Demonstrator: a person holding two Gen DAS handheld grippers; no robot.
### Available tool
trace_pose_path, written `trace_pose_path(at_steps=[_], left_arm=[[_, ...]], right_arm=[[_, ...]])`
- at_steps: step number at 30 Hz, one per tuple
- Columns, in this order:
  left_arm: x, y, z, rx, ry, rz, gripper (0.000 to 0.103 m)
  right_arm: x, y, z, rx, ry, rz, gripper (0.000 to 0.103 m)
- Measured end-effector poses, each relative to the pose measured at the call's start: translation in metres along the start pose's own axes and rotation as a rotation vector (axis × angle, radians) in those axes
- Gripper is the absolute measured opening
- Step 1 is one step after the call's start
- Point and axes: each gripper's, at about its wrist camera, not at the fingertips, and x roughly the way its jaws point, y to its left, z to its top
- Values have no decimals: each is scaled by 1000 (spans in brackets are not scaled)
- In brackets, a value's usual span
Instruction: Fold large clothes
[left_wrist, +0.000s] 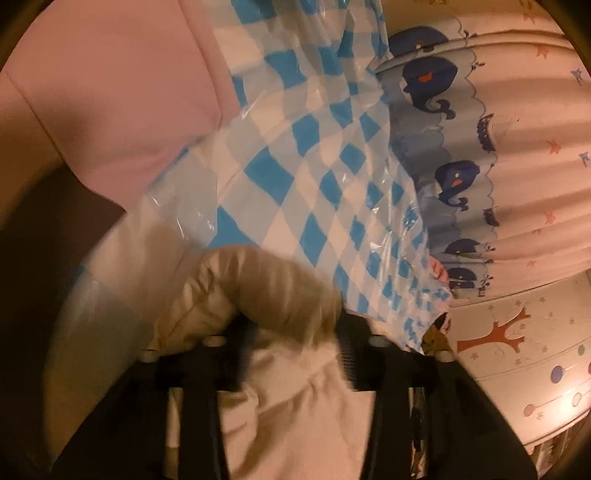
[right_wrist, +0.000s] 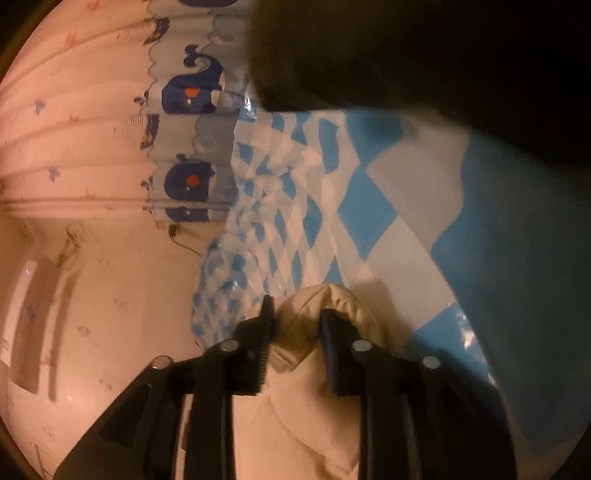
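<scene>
Bulging forward, cream padded garment (right_wrist: 325, 306)

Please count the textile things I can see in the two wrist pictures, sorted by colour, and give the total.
Cream: 1, the padded garment lying between each gripper's jaws.
Pink: 1, the pink fabric at the upper left of the left wrist view.
Blue and white: 1, the checkered plastic cover.
White with navy whales: 1, the curtain.
Total: 4

Left claw (left_wrist: 295, 347) and right claw (right_wrist: 295, 343) seemingly part-open.
</scene>
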Motion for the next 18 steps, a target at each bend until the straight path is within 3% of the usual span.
trace_pose_path(at_steps=[1,2,3,6,9,11,14,15,18], left_arm=[[-17,-8,5,-5,-38,4,59],[-30,-13,8,-12,-74,3,75],[-47,-19,11,-27,-120,-14,83],[-91,-49,13,0,-230,-80,85],[-101,-98,-19,214,-245,-73,85],[-82,-126,-56,373,-214,-64,85],[-29,-147,-107,539,-163,-55,85],[-10,-152,-117,572,-137,-32,85],[58,-152,-126,665,-93,134,85]], right_arm=[[-5,7,0,-3,-4,-10,59],[-13,16,2,-14,-27,-30,78],[-25,24,0,-30,-54,-44,81],[-51,61,-3,-103,-121,-62,81],[-46,122,-36,-375,-176,-202,86],[-25,149,-67,-537,-163,-271,87],[41,175,-118,-791,-94,-375,87],[66,176,-128,-842,-57,-407,87],[139,160,-139,-943,49,-545,87]])
